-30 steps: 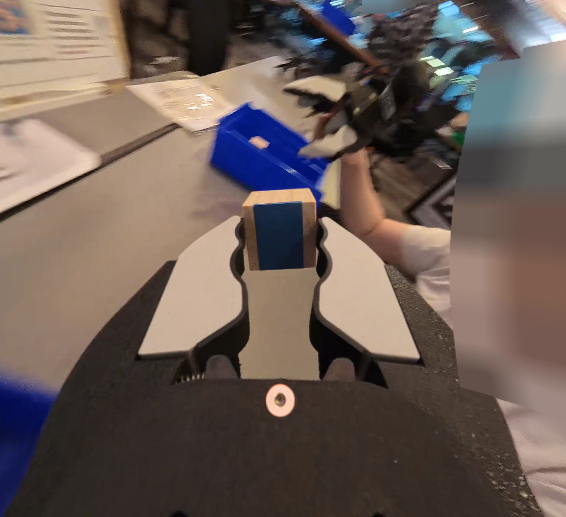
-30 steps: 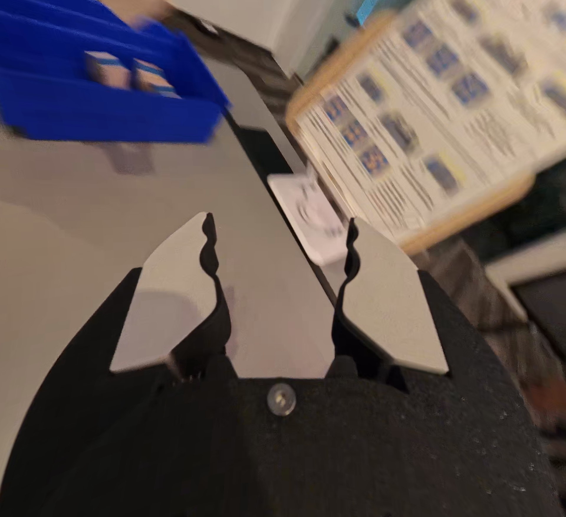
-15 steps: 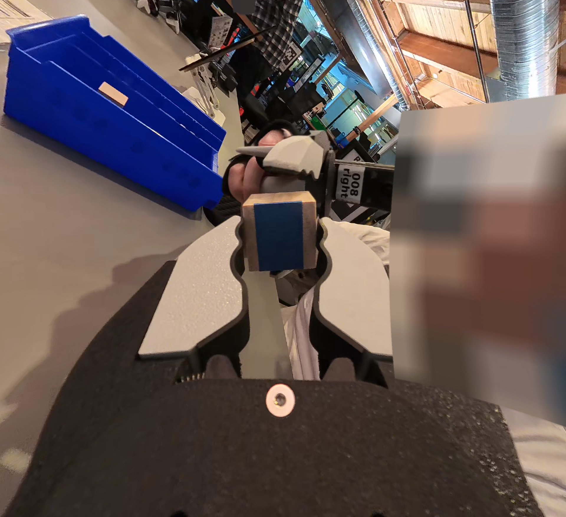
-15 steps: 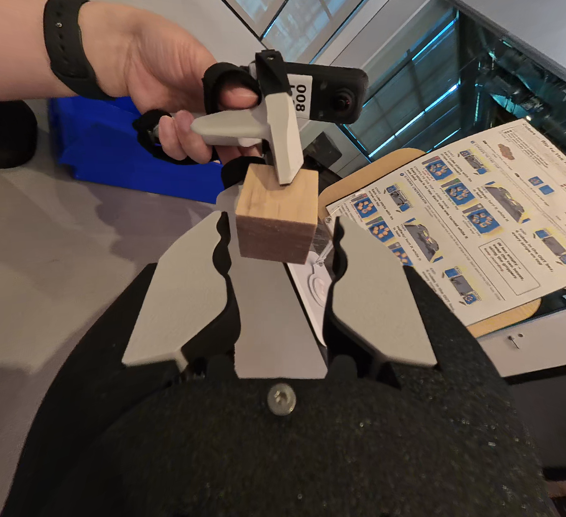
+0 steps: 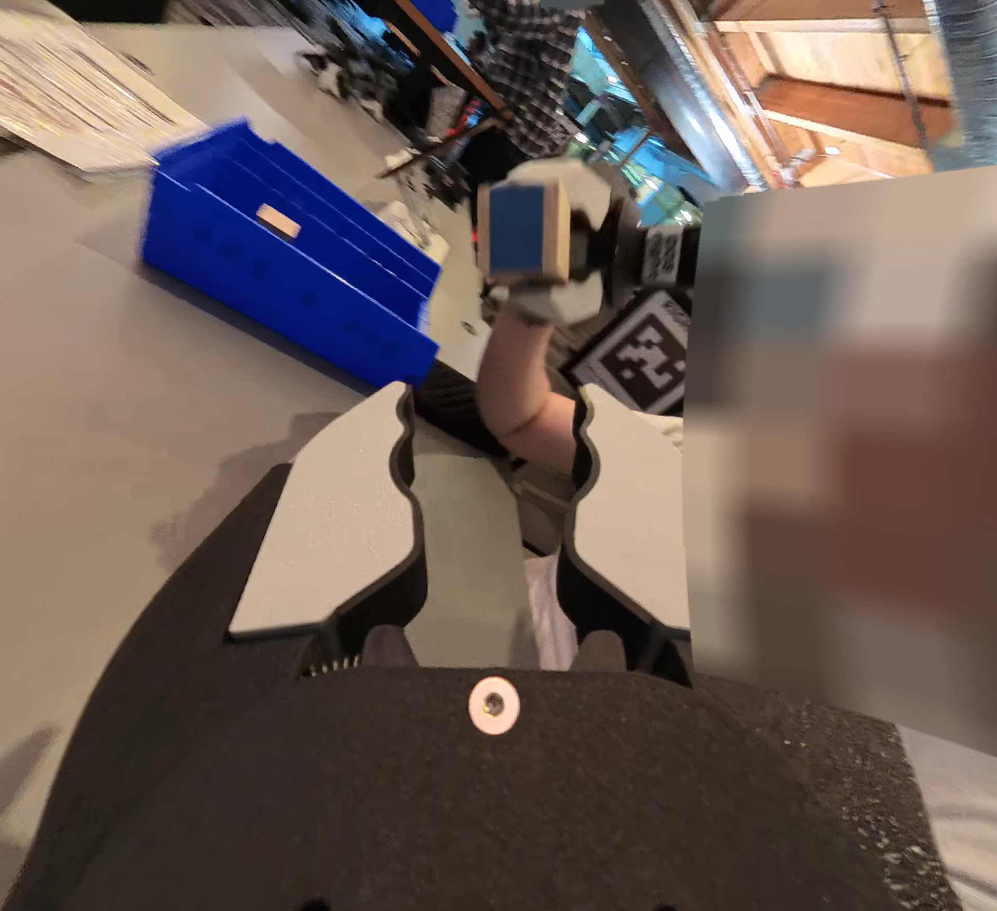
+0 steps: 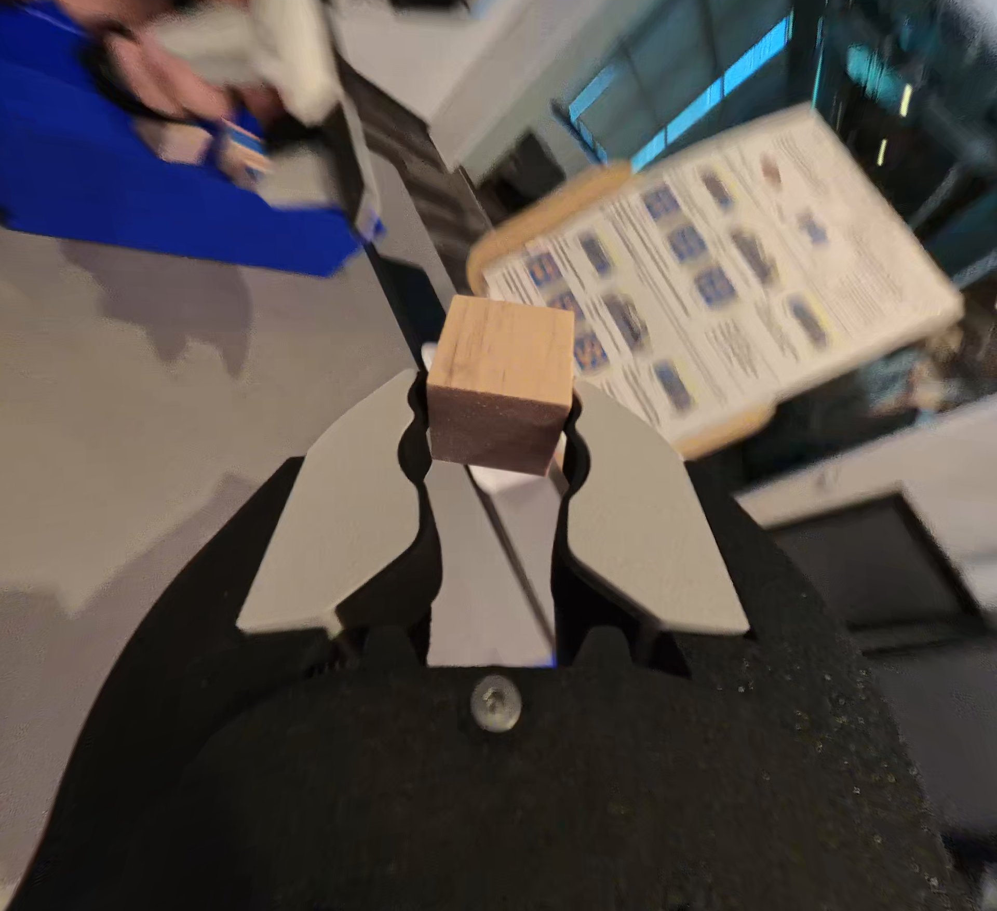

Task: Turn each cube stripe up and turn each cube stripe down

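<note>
My right gripper point(image 6: 499, 388) is shut on a wooden cube point(image 6: 502, 345) and holds it in the air above the grey table point(image 6: 135, 426). In the right wrist view the cube shows only plain wood. In the left wrist view the same cube point(image 5: 523, 237) shows its blue stripe face toward me, between the right gripper's fingers point(image 5: 585, 183). My left gripper point(image 5: 493, 394) is open and empty, a short way back from the cube. It also shows blurred at the upper left of the right wrist view point(image 6: 259, 43).
A blue bin point(image 5: 280, 286) lies on the table and holds a cube point(image 5: 278, 221); in the right wrist view the bin point(image 6: 108, 194) shows cubes point(image 6: 237, 156). A printed sheet on a wooden board point(image 6: 728, 280) stands beyond the table edge. A person in plaid point(image 5: 518, 70) stands far off.
The cube has passed from my left gripper to my right. The right gripper shut on it, the left opened and drew back from it.
</note>
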A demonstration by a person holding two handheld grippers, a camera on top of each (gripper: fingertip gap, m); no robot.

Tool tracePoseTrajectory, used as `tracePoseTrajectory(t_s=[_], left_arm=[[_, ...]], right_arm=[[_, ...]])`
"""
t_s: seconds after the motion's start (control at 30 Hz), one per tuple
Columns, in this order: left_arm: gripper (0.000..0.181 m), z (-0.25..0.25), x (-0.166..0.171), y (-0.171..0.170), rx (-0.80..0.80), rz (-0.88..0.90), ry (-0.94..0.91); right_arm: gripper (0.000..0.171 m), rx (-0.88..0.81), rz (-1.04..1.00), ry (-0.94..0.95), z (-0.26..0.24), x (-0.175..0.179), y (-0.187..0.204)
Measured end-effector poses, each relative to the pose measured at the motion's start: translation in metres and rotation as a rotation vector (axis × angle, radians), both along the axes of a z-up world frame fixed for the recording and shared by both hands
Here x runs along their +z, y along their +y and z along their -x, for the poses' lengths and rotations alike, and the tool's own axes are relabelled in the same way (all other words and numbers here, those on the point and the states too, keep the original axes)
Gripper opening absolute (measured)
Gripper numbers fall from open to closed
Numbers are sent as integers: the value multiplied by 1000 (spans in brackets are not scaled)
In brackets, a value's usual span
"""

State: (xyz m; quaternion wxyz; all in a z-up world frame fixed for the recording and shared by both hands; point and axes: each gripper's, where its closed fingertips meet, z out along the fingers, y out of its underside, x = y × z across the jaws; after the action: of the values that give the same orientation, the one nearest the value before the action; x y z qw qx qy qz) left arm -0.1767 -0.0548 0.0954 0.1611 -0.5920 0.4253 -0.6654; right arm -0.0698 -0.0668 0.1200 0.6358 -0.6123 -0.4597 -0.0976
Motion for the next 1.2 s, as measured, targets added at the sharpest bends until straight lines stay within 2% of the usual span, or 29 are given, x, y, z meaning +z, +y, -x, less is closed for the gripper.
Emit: tracePoseTrajectory(t_s=[0.03,0.13,0.2,0.27,0.37,0.43,0.53,0.87,1.2], left_arm=[[56,6,4,6,42,-30,0],[52,23,12,16,125,-96,9],[52,29,11,20,158,-113,34],[50,30,9,21,171,-126,58],[48,27,5,19,159,-125,72],[48,23,1,18,148,-122,87],[47,18,-7,18,146,-123,122],[46,12,-15,14,125,-129,154],[44,10,-16,12,117,-125,158]], right_arm=[[47,-84,89,56,-35,5,2],[47,-456,357,298,-162,-14,14],[47,-667,565,433,-229,-58,19],[47,-744,800,528,-260,-108,22],[47,-794,1083,611,-269,-170,28],[47,-873,1174,577,-274,-201,31],[47,-906,1249,535,-268,-226,35],[47,-1038,1321,417,-274,-262,36],[46,-1054,1275,466,-284,-262,44]])
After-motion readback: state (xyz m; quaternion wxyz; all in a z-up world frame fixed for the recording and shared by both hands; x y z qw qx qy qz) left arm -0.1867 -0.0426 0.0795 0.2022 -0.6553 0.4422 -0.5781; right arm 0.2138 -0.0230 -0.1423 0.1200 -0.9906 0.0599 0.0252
